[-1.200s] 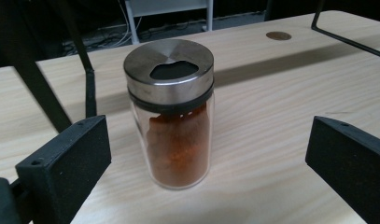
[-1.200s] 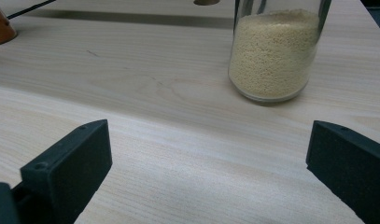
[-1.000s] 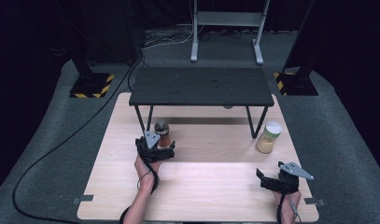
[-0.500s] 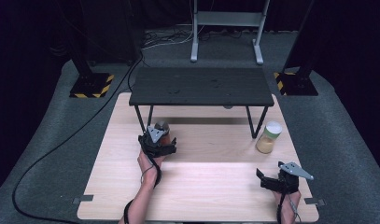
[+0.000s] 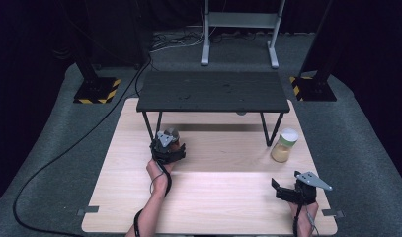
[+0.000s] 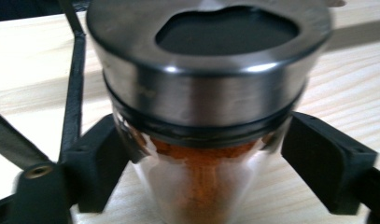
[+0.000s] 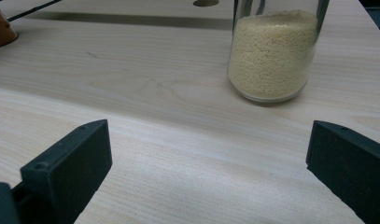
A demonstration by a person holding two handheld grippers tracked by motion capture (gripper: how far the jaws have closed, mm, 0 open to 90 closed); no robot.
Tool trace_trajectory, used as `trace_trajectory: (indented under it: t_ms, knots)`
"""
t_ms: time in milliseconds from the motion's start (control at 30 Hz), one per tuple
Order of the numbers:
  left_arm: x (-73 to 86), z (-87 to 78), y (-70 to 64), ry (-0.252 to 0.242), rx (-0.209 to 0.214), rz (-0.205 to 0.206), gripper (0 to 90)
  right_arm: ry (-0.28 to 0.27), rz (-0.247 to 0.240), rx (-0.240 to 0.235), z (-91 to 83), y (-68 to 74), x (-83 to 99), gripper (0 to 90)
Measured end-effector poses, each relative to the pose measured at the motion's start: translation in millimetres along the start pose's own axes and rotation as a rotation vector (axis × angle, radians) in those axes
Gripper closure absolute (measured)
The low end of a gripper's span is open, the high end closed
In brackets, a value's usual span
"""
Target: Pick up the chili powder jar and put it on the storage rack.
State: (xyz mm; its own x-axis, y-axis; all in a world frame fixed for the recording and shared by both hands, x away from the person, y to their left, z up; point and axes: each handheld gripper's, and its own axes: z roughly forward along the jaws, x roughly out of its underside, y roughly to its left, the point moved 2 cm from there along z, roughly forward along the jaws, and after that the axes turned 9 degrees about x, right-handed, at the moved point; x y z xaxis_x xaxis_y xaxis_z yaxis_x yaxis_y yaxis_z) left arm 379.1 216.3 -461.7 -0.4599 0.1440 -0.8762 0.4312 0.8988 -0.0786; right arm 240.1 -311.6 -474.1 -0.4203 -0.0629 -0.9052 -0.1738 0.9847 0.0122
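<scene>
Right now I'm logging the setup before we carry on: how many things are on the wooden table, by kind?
Spice jars: 2, one with orange powder, one with pale yellow grains
Small black table: 1
Handheld grippers: 2, left gripper, right gripper
Total: 5

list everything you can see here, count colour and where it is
wooden table: 1, pale wood, centre of the grey floor
small raised shelf: 1, black, on thin legs at the table's far edge
spice jar: 1, clear glass with metal lid, orange-red powder, between the left gripper's jaws
grain jar: 1, clear glass with pale lid, yellowish grains, on the table by the shelf's right leg
stand bases: 2, black with yellow-black stripes, on the floor either side of the shelf
metal frame: 1, grey, on the floor behind
left gripper: 1, black, around the spice jar
right gripper: 1, black, open, near the table's front right
</scene>
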Motion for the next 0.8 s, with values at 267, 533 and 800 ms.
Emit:
trace_trajectory:
  t_ms: [267,533,800]
  knots:
    - [9.5,0.0,1.8,-0.042,-0.011,-0.002,30.8,-0.003,0.0,0.001,-0.3,-0.1,0.4,0.0]
    - [6.5,-0.8,3.5,-0.026,-0.005,0.006,31.2,-0.005,0.0,0.002,-0.4,0.1,0.7,0.0]
    - [3.5,-2.0,5.1,-0.016,0.008,-0.004,31.3,-0.008,0.004,0.001,-0.7,-0.4,1.4,0.0]
